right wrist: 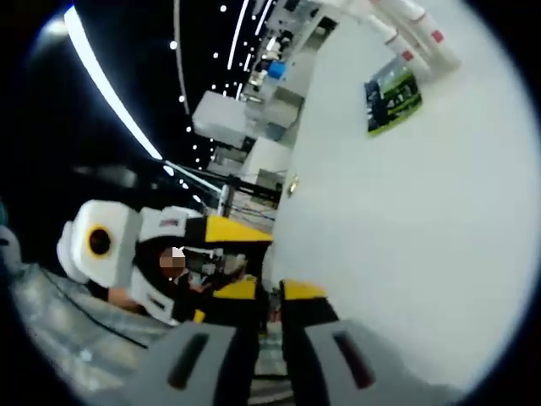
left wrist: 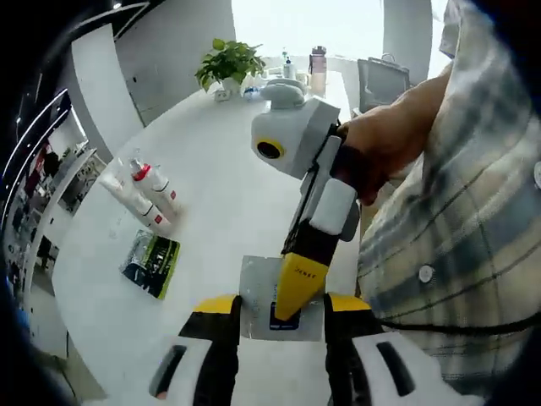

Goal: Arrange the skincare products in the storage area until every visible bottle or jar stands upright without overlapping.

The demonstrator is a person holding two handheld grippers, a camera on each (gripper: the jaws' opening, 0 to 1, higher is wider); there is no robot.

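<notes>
So from where I'm standing, both tools are bunched up at the near edge of the long white counter (left wrist: 228, 169), right by the person's plaid shirt. The left tool (left wrist: 279, 317) has its yellow-and-black jaws spread, and a flat silvery sachet with a blue label (left wrist: 258, 296) sits in the gap between them, not pinched as far as I can make out. The right tool (left wrist: 297, 292) pokes its yellow tip down onto that same sachet, held in the person's hand (left wrist: 385, 144). In its own view the right tool (right wrist: 269, 313) looks nearly closed, jaws close together, but what's between them is too dark to call.

The actual skincare stuff, a little cluster of white bottles with red caps (left wrist: 148, 194), is well apart from both tools, further up the counter, and they're lying on their sides touching each other. A dark green printed leaflet (left wrist: 152, 264) lies just beside them on the near side.

My take: sort out the sachet first, then go for one bottle at a time, grab it around the middle, tip it up and set it clear of its neighbours so nothing leans or overlaps.
</notes>
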